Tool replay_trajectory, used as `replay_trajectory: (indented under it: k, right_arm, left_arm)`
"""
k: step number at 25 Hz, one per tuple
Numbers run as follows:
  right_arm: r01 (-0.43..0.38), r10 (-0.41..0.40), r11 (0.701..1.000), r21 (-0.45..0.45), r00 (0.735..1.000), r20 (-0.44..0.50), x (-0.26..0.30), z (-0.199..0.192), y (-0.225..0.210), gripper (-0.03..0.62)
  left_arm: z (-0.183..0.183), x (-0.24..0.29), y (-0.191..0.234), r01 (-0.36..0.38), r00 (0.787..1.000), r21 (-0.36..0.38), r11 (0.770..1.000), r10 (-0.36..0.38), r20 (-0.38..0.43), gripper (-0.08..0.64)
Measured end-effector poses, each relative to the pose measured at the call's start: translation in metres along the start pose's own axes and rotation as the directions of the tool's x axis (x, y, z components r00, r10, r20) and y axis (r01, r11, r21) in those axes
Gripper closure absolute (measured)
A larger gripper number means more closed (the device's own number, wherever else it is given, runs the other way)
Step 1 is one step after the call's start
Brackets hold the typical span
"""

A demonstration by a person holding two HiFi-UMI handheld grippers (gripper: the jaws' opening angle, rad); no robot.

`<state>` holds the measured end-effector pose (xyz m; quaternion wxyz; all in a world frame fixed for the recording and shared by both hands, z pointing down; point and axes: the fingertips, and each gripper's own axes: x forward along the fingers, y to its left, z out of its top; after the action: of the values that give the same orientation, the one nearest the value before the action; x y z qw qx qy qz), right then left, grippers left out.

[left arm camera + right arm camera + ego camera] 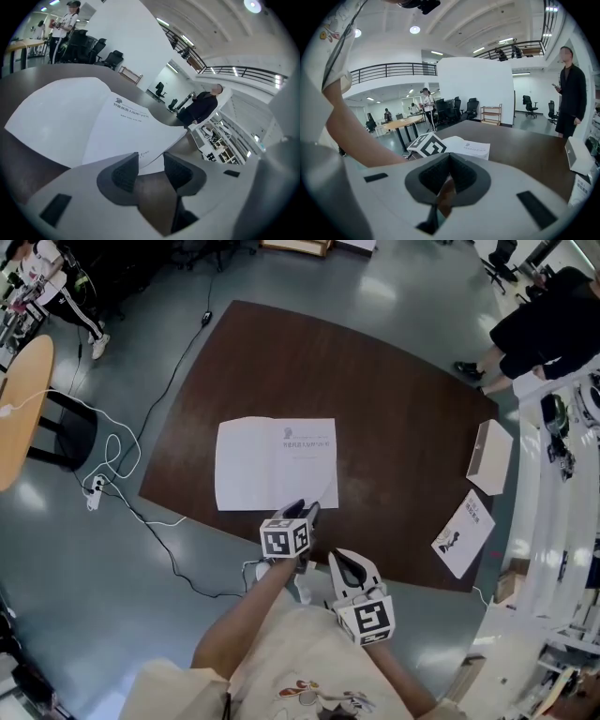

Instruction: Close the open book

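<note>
The open book lies flat with white pages up in the middle of the dark brown table. My left gripper sits at the book's near right corner. In the left gripper view the book fills the left, and the left gripper stands open, the page's near edge just past its tips, the pads not pressing on it. My right gripper hovers nearer me, over the table's front edge. In the right gripper view the right gripper is shut on nothing, with the book ahead.
A white box and a thin booklet lie at the table's right end. Cables trail over the floor on the left beside a round wooden table. A person in black stands beyond the table's far end.
</note>
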<state>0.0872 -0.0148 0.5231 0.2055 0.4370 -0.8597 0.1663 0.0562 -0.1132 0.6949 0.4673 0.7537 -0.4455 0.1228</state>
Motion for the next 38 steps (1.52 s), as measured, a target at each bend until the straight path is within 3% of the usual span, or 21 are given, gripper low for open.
replay_trajectory:
  k: [4, 8, 10, 14, 16, 22, 24, 27, 31, 34, 38]
  right_arm:
    - [-0.018, 0.018, 1.0, -0.001, 1.0, 0.023, 0.005, 0.005, 0.005, 0.588]
    - [-0.041, 0.041, 0.999, -0.006, 0.999, 0.028, 0.013, 0.009, 0.014, 0.588]
    - [-0.052, 0.052, 0.999, -0.012, 0.998, 0.034, 0.015, 0.011, 0.019, 0.588]
    - [-0.073, 0.074, 0.997, -0.028, 0.997, 0.029, 0.018, 0.013, 0.03, 0.588]
    - [-0.081, 0.081, 0.996, -0.038, 0.996, 0.023, 0.018, 0.013, 0.034, 0.588]
    - [-0.08, 0.08, 0.995, -0.065, 0.997, -0.01, 0.015, 0.008, 0.04, 0.586]
    - [-0.077, 0.076, 0.994, -0.073, 0.997, -0.021, 0.014, 0.007, 0.041, 0.588]
    - [-0.068, 0.066, 0.995, -0.075, 0.998, -0.024, 0.012, 0.004, 0.039, 0.588]
    - [-0.062, 0.06, 0.996, -0.064, 0.998, -0.027, 0.01, 0.0, 0.038, 0.588]
    - [-0.058, 0.057, 0.997, -0.05, 0.998, -0.015, 0.011, -0.001, 0.035, 0.588]
    - [-0.056, 0.056, 0.998, -0.029, 0.998, -0.003, 0.014, 0.002, 0.032, 0.588]
  left_arm:
    - [0.0, -0.021, -0.002, 0.087, 0.995, -0.15, 0.985, -0.077, 0.067, 0.391]
    - [-0.003, -0.051, 0.007, 0.188, 0.977, -0.333, 0.924, -0.142, 0.159, 0.378]
    - [-0.001, -0.065, 0.02, 0.228, 0.964, -0.437, 0.87, -0.138, 0.228, 0.378]
    - [0.005, -0.089, 0.061, 0.302, 0.924, -0.634, 0.712, -0.056, 0.378, 0.378]
    - [0.006, -0.099, 0.081, 0.33, 0.901, -0.683, 0.651, -0.001, 0.434, 0.379]
    - [0.003, -0.109, 0.131, 0.35, 0.867, -0.766, 0.539, 0.124, 0.483, 0.378]
    - [0.002, -0.108, 0.144, 0.347, 0.861, -0.782, 0.518, 0.154, 0.484, 0.379]
    - [0.004, -0.102, 0.156, 0.333, 0.861, -0.786, 0.52, 0.173, 0.479, 0.379]
    - [0.013, -0.102, 0.158, 0.309, 0.863, -0.763, 0.567, 0.17, 0.476, 0.393]
    - [0.021, -0.108, 0.153, 0.271, 0.864, -0.729, 0.629, 0.176, 0.472, 0.533]
    - [0.032, -0.114, 0.134, 0.221, 0.875, -0.645, 0.732, 0.144, 0.463, 0.552]
